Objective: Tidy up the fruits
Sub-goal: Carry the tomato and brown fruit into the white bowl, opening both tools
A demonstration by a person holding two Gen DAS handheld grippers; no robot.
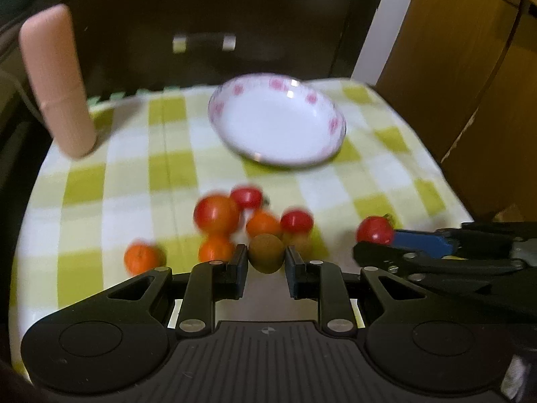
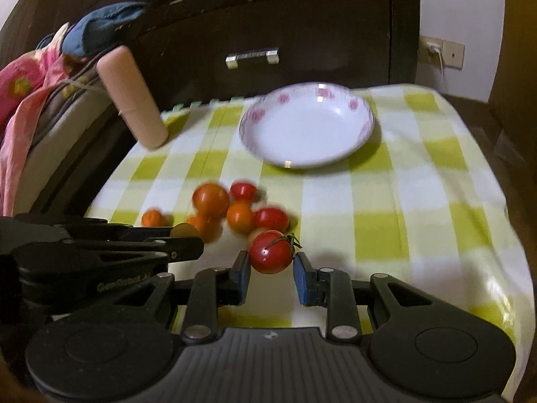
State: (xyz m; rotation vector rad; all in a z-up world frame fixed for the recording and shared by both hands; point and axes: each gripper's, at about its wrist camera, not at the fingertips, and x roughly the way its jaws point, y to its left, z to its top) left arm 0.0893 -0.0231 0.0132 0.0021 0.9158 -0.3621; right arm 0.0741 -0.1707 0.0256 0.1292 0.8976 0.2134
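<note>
Holding one fruit in each gripper, you are at the carry step, with the plate [image 2: 307, 124] still bare.

Your left gripper [image 1: 265, 257] is clenched on a brown kiwi [image 1: 265, 252]; your right gripper [image 2: 272, 262] grips a red tomato [image 2: 271, 251] with its stem on. Both fruits sit on the near side of the plate, just past the loose pile of oranges and tomatoes [image 2: 231, 210] on the checked cloth [image 2: 419, 201]. Next, I judge, you carry both over the rim and release low, so nothing rolls out.
</note>
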